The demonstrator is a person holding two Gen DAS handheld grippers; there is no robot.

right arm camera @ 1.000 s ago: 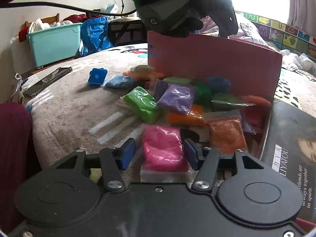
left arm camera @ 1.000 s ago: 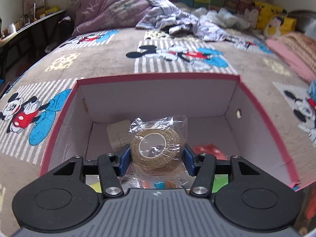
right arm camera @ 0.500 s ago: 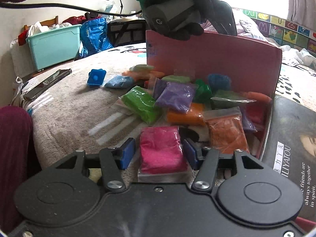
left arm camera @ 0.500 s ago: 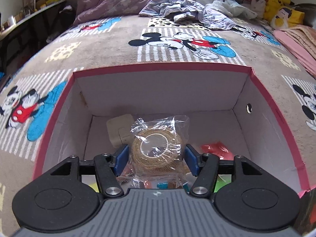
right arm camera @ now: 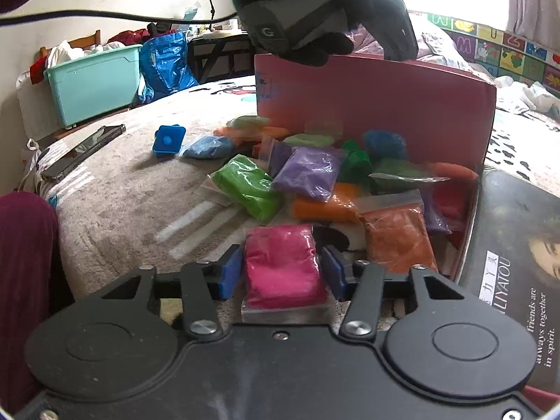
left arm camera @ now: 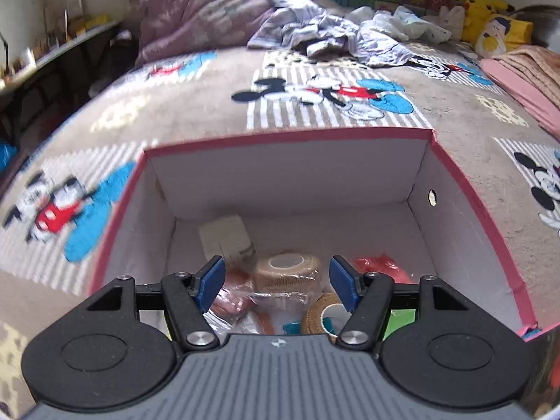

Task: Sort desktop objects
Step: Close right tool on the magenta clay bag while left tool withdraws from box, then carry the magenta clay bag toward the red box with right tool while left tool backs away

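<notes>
Bed (left arm camera: 455, 119) covered by Mickey-print blanket (left arm camera: 322, 94). On it: red-rimmed box (left arm camera: 465, 182), rumpled purple quilt (left arm camera: 196, 17), loose clothes (left arm camera: 336, 35), plush toys (left arm camera: 490, 17) at far edge. Right-wrist view: heap of coloured clay bags (right arm camera: 315, 182), blue cube (right arm camera: 168, 140), phone (right arm camera: 84, 150), magazine (right arm camera: 518, 252) beside pink box wall.

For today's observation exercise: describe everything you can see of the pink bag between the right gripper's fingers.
The pink bag is a clear plastic pouch stuffed with bright pink, soft-looking filling; its empty sealed edge points toward the camera. It lies flat on the blanket, nearest of the coloured bags, with the right gripper closed against both its sides.
</notes>
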